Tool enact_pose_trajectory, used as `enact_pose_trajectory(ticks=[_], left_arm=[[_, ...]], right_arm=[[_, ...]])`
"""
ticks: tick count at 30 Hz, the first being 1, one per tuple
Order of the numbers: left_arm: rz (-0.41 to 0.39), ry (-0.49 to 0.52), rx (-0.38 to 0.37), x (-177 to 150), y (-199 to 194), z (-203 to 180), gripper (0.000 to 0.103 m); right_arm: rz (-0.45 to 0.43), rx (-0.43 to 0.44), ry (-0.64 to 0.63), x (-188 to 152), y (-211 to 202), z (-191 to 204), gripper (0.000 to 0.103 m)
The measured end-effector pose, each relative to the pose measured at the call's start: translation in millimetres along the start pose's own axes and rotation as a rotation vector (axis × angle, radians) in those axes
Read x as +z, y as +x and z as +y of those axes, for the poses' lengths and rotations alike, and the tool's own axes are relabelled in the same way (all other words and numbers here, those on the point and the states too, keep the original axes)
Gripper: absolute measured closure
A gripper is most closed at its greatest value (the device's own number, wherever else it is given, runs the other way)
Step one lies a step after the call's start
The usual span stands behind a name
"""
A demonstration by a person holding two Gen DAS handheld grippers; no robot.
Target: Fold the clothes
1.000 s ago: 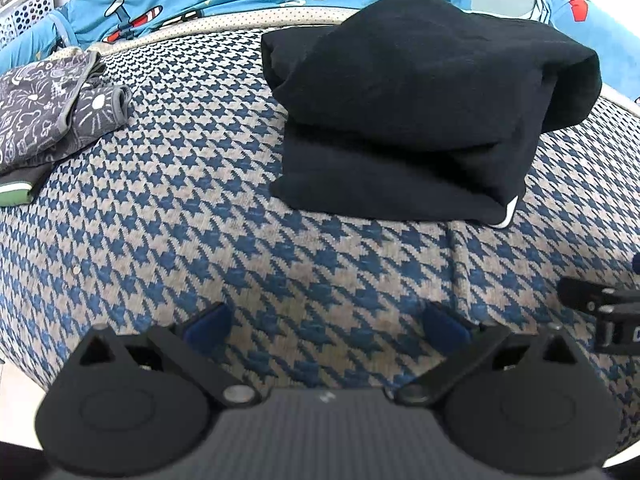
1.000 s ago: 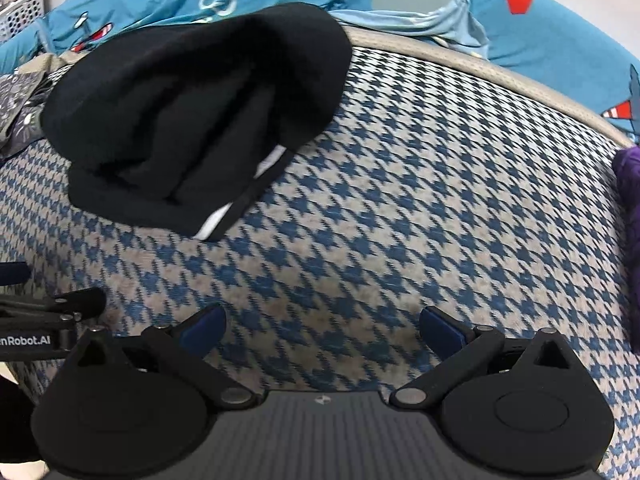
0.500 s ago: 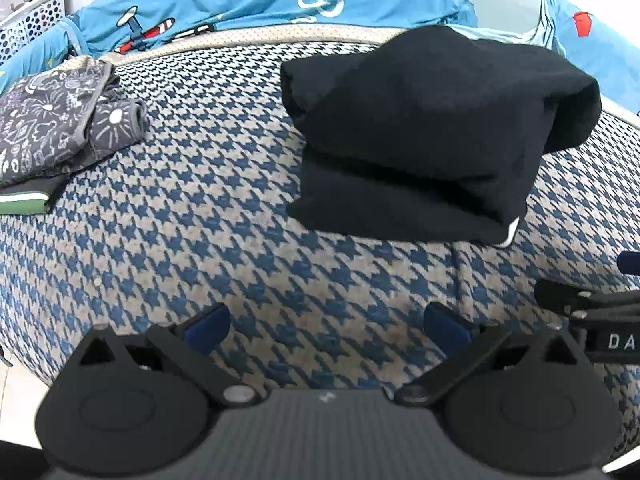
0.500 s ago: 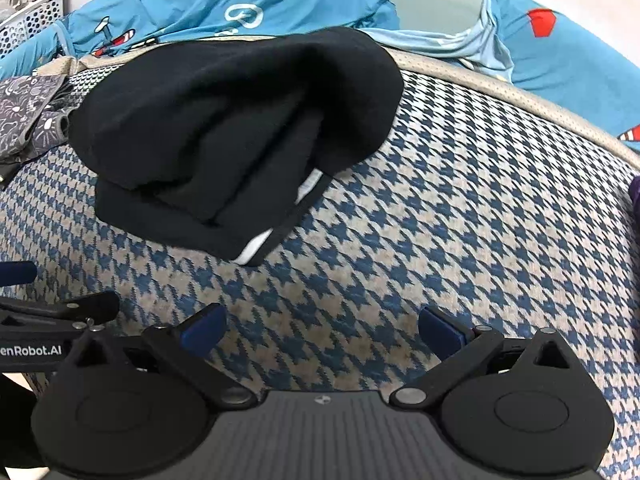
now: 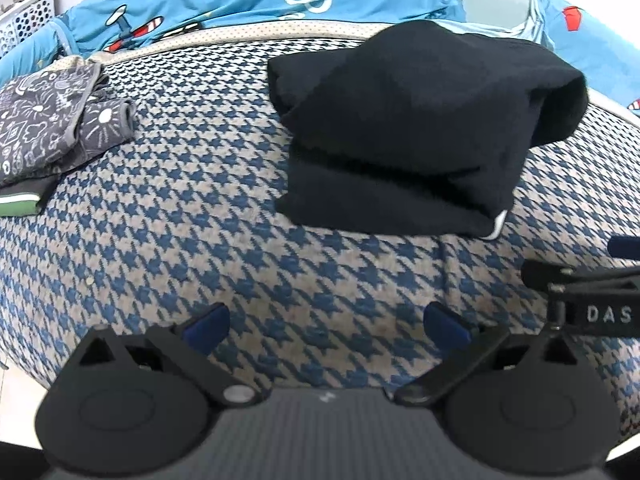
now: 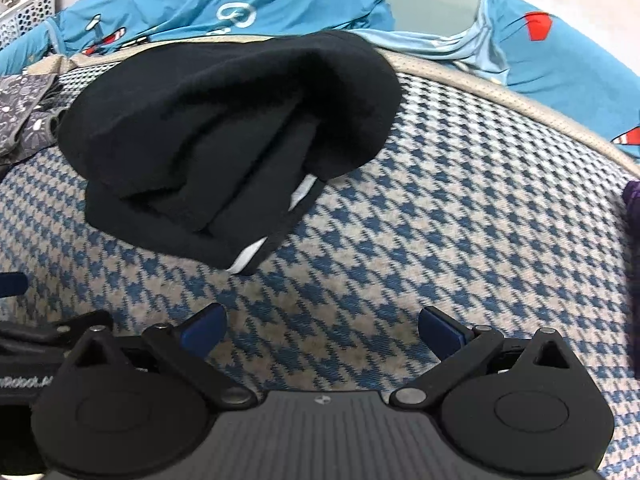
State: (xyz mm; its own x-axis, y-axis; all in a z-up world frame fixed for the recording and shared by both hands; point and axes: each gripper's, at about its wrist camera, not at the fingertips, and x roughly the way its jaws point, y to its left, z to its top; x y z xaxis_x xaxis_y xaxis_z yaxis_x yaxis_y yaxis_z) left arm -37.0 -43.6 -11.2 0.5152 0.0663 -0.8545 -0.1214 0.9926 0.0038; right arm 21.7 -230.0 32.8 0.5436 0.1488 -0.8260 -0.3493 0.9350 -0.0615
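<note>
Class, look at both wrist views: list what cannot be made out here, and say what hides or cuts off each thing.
1. Purple cloth: right wrist view, cut off by the right edge; its kind is unknown.
2. Black garment: both views, folded over itself, so its type stays hidden.
3. Green-edged item: left wrist view, under the grey patterned clothes and cut by the left edge.

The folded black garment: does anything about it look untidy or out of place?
Mostly neat, but the black garment shows a white strip poking out at its lower front corner, and its top layer bulges and overhangs on the right instead of lying flat.
</note>
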Motion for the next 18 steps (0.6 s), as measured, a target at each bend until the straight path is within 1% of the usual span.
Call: enact_pose_trajectory(ticks=[3,11,18], left_arm=[[0.001,0.022,-0.013,-1,-2,-5,0.000],[0.004,0.093,-0.061,-5,-4,-25,0.000],[0.008,0.134,-0.104,-8,-6,-39,0.000]], right_arm=[[-0.001,-0.028,0.018,0,0,-6,0.001],[-0.005,-0.069,0.066,-1,0,-20,0.001],[-0.004,-0.081,0.087,-4,-1,-26,0.001]])
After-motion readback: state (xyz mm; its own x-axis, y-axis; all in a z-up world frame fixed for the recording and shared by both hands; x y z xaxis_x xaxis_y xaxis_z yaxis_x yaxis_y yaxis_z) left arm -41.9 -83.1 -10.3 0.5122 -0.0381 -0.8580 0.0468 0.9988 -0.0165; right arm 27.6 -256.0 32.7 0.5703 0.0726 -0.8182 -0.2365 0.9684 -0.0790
